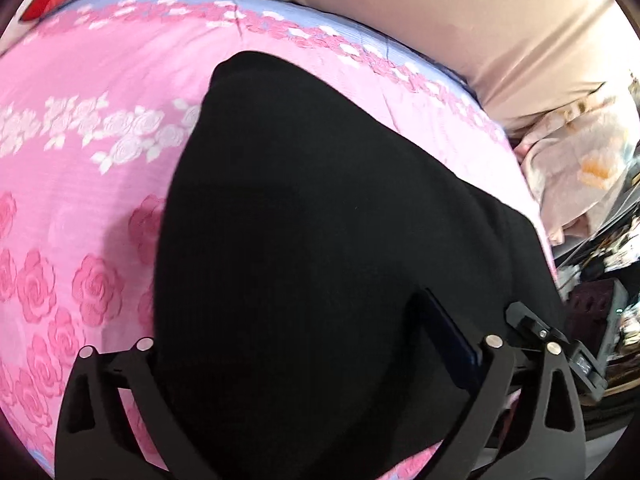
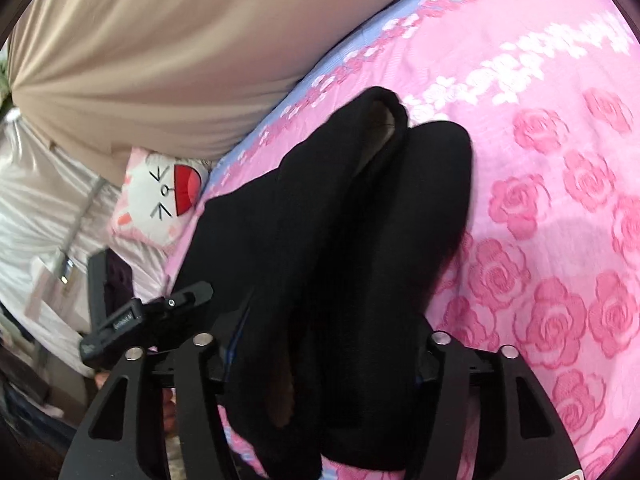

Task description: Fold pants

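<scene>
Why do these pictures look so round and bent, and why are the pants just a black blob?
Both wrist views use fisheye lenses, bowing the pink bedspread within dark corners. Left view: the black pants swallow light, showing no folds. Right view: softly blurred, two leg ends distinguishable.

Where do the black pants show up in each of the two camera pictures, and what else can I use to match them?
Left wrist view: the black pants fill the middle, running from the bottom edge up toward the top centre.
Right wrist view: the pants lie in the middle as two long folds, ending near the top centre.
Shared landmark: the pink rose-patterned bedspread beneath them, with the beige curtain behind.
</scene>
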Available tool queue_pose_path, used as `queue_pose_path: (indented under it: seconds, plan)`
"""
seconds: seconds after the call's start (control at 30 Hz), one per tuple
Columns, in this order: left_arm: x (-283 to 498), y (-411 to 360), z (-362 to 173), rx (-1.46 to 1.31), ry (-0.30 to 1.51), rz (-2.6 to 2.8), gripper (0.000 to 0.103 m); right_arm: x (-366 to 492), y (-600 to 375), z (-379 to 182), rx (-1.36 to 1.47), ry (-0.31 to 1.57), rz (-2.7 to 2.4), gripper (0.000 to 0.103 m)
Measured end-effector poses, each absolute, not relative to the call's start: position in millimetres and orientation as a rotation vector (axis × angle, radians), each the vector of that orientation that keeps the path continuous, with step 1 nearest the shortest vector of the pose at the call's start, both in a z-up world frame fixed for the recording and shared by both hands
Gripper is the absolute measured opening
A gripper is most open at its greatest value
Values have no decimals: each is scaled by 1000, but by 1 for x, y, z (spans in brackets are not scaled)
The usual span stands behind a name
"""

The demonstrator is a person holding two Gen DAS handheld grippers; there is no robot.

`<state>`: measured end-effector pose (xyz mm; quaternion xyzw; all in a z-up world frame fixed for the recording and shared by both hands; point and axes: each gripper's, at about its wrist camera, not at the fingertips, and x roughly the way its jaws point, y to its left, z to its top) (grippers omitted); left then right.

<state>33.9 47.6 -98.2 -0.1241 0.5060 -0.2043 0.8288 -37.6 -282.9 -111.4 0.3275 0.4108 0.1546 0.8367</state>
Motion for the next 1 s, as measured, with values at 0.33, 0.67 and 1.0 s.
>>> queue_pose_path:
  seconds: [0.33,0.67,1.0]
  plan:
    - [-11,47,-34,-192,862,-450,30,-62,-250,-53,497,693,325,40]
    - [-85,64,90,-150,512,-537,31,-114,-246,64,380,418,399,40]
    - [-94,49,206,-36,106,-552,31,-109,-249,192,172,74,426,42]
